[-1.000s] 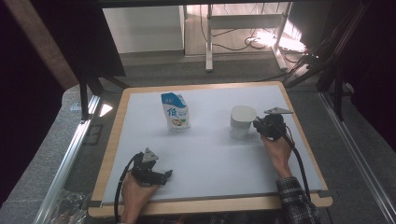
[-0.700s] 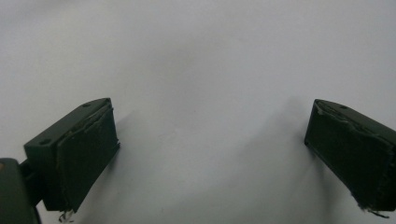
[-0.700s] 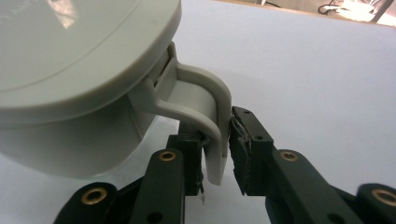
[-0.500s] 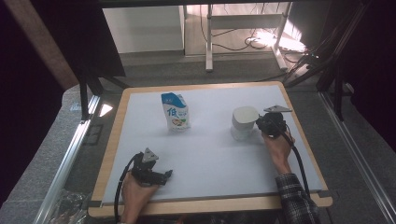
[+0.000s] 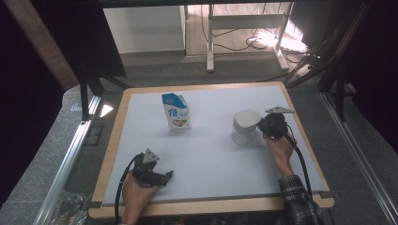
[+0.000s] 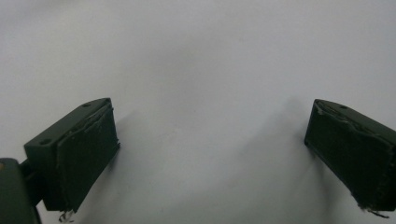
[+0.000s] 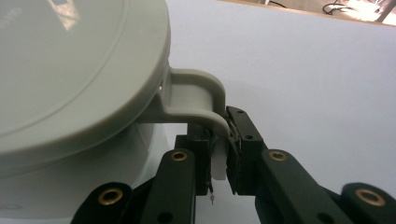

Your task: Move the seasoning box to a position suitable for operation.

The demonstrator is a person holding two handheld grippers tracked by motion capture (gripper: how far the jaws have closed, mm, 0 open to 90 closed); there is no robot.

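A white lidded jug (image 5: 245, 125) stands at the right of the white mat, its lid (image 7: 70, 70) close up in the right gripper view. My right gripper (image 7: 219, 158) is shut on the jug's handle (image 7: 196, 93); its jaws have just been closing on the handle's lower strip. From above, this gripper (image 5: 259, 127) sits right beside the jug. A blue and white carton (image 5: 176, 111) stands upright at the back centre-left. My left gripper (image 5: 166, 177) rests near the front left edge, and in its own view the left gripper (image 6: 210, 158) is open over bare mat.
The white mat (image 5: 211, 159) lies on a wooden-edged table (image 5: 206, 206). Metal rails run along both sides, and a desk frame and cables (image 5: 263, 42) stand beyond the far edge. The gap between carton and jug is wide.
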